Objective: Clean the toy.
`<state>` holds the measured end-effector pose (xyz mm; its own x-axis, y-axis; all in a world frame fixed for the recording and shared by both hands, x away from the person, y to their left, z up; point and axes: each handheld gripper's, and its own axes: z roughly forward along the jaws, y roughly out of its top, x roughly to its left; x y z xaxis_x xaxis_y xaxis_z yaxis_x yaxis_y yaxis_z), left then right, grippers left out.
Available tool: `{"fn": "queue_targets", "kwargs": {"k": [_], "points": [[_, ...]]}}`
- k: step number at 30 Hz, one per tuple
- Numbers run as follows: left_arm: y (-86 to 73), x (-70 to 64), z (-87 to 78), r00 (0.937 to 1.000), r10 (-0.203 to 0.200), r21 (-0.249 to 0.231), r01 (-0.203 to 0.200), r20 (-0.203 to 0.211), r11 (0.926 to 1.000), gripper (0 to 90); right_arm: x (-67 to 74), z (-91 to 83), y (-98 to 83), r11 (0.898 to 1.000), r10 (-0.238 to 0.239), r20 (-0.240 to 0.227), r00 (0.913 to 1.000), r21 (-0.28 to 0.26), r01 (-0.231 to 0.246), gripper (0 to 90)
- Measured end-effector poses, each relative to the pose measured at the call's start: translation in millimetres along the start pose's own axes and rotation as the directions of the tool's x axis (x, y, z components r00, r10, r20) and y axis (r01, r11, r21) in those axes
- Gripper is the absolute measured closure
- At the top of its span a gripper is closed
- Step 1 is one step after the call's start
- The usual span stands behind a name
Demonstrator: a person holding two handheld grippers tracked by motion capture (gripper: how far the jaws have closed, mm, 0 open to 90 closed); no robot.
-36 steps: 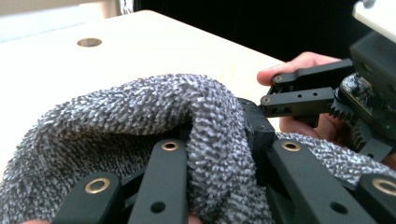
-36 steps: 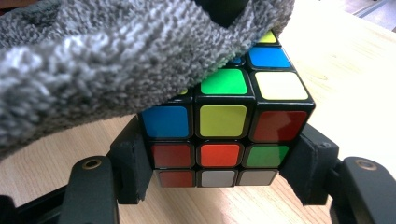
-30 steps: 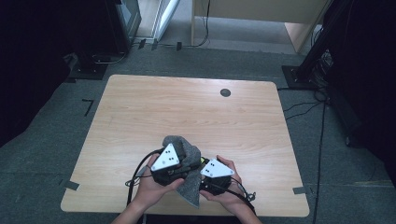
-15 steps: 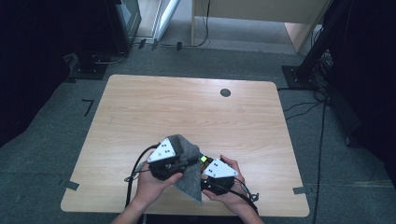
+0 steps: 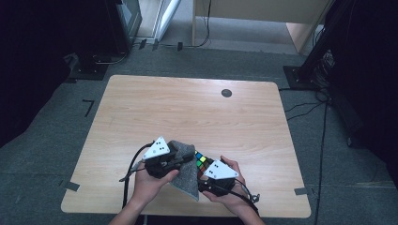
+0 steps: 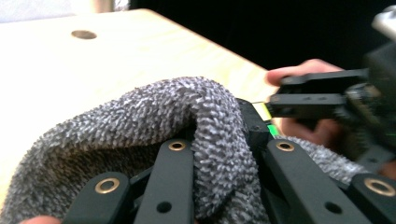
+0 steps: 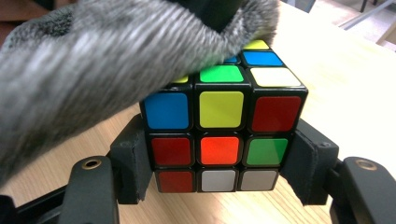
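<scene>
Fuzzy grey cloth (image 7: 79, 70) drapes over glossy square-tiled cube (image 7: 224, 126).

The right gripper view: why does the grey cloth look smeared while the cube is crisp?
In the right gripper view the cloth streaks with motion blur, the cube sharp; in the left gripper view the table glares pale, the right tool soft.

One cube (image 7: 223, 126), one grey cloth (image 5: 184, 169), one table (image 5: 187, 108), two grippers

Nubby grey terry cloth (image 6: 154, 121), glossy plastic cube (image 7: 224, 121) (stickered), matt wood-grain table (image 5: 187, 108)
</scene>
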<state>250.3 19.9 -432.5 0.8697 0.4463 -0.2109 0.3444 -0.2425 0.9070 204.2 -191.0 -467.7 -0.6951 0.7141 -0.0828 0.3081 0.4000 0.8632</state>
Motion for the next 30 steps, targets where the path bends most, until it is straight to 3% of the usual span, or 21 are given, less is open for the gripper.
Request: {"fn": "queue_targets", "kwargs": {"k": [1, 3, 4, 6, 8, 9, 11, 12, 13, 14, 15, 17, 19, 20, 21, 23, 25, 27, 30], "points": [[1.8, -7.7, 2.3, 0.999, 0.042, 0.006, -0.042, 0.015, 0.9991, 78.9, 0.4, 0.4, 0.7, 1.0, 0.002, -0.004, 1.0, -0.003, -0.002, 34.4], [3.7, -19.4, 7.0, 0.9936, 0.111, 0.029, -0.111, -0.017, 0.9934, 78.6, 0.8, 1.2, 1.2, 1.0, -0.006, 0.0, 1.0, 0.001, 0.006, 34.4], [3.9, -19.0, 8.1, 0.9943, 0.103, 0.03, -0.102, -0.029, 0.9943, 78.5, 0.7, 1.2, 0.9, 1.0, -0.006, 0.004, 1.0, 0.003, 0.006, 34.4], [2.7, -8.4, 7.3, 0.9983, 0.041, 0.024, -0.04, -0.042, 0.9989, 78.3, -0.7, 0.1, 0.0, 1.0, -0.005, 0.009, 1.0, 0.005, 0.005, 34.4], [0.3, 3.0, 4.3, 0.9959, -0.024, 0.021, 0.026, -0.087, 0.9994, 78.0, -0.8, -1.2, -0.2, 1.0, -0.009, 0.009, 0.9999, 0.006, 0.009, 34.4], [-0.3, 5.5, 3.1, 0.9958, -0.052, 0.015, 0.054, -0.075, 0.9985, 77.9, -0.5, -1.3, -0.1, 1.0, -0.005, 0.005, 1.0, 0.004, 0.005, 34.3], [-0.1, 3.8, 2.9, 0.9973, -0.05, 0.01, 0.05, -0.054, 0.9987, 77.6, -0.3, -1.1, 0.3, 1.0, -0.003, 0.001, 1.0, 0.002, 0.003, 34.4], [2.3, -9.0, 5.8, 1.0, 0.009, 0.009, -0.009, -0.003, 0.9999, 77.1, 0.2, 0.0, 0.8, 1.0, -0.005, -0.002, 1.0, 0.0, 0.005, 34.4], [3.7, -16.3, 8.2, 0.9988, 0.049, 0.016, -0.049, -0.002, 0.9987, 76.6, 0.6, 0.5, 0.9, 1.0, -0.003, -0.002, 1.0, 0.002, 0.003, 34.4], [3.7, -16.3, 8.2, 0.9988, 0.049, 0.016, -0.049, -0.002, 0.9987, 76.0, 0.7, 1.0, 0.9, 1.0, -0.006, 0.0, 1.0, 0.001, 0.006, 34.4], [5.7, -21.5, 10.4, 0.9966, 0.074, 0.028, -0.073, -0.036, 0.9969, 75.6, 1.0, 0.6, 0.7, 1.0, -0.004, 0.001, 1.0, 0.003, 0.004, 34.4], [4.7, -11.8, 8.4, 0.9979, 0.003, 0.018, -0.001, -0.065, 0.9998, 74.5, 0.4, -1.1, 0.6, 1.0, -0.003, 0.003, 1.0, 0.003, 0.003, 34.4], [1.9, -0.2, 5.2, 0.9912, -0.073, 0.018, 0.076, -0.11, 0.9969, 74.0, -0.3, -3.1, 0.7, 1.0, -0.011, 0.0, 0.9999, -0.001, 0.011, 34.4], [1.3, 2.0, 3.7, 0.99, -0.095, 0.015, 0.097, -0.104, 0.9952, 74.1, -0.2, -3.3, 0.6, 1.0, -0.013, -0.001, 0.9999, 0.0, 0.013, 34.4], [1.6, -0.6, 3.2, 0.9929, -0.087, 0.001, 0.088, -0.08, 0.9961, 74.3, 0.2, -2.9, 0.6, 1.0, -0.01, -0.003, 0.9999, -0.003, 0.01, 34.4], [4.6, -14.3, 6.0, 0.9995, -0.013, -0.005, 0.013, -0.027, 0.9999, 73.1, 0.8, -2.3, 1.5, 1.0, -0.01, -0.009, 0.9999, -0.009, 0.01, 34.4], [7.2, -23.4, 9.2, 0.9968, 0.047, 0.017, -0.046, -0.064, 0.9988, 72.0, 2.2, -1.8, 2.2, 1.0, -0.014, -0.008, 0.9999, -0.009, 0.014, 34.4], [6.0, -15.4, 9.1, 0.9972, -0.007, 0.014, 0.008, -0.075, 0.9999, 72.2, 2.2, -3.0, 1.9, 1.0, -0.014, -0.003, 0.9999, -0.008, 0.014, 34.4], [1.1, 1.1, 6.6, 0.9853, -0.091, 0.029, 0.096, -0.144, 0.9949, 72.2, 1.7, -4.8, 0.5, 1.0, -0.024, 0.006, 0.9997, -0.005, 0.024, 34.3]]}}
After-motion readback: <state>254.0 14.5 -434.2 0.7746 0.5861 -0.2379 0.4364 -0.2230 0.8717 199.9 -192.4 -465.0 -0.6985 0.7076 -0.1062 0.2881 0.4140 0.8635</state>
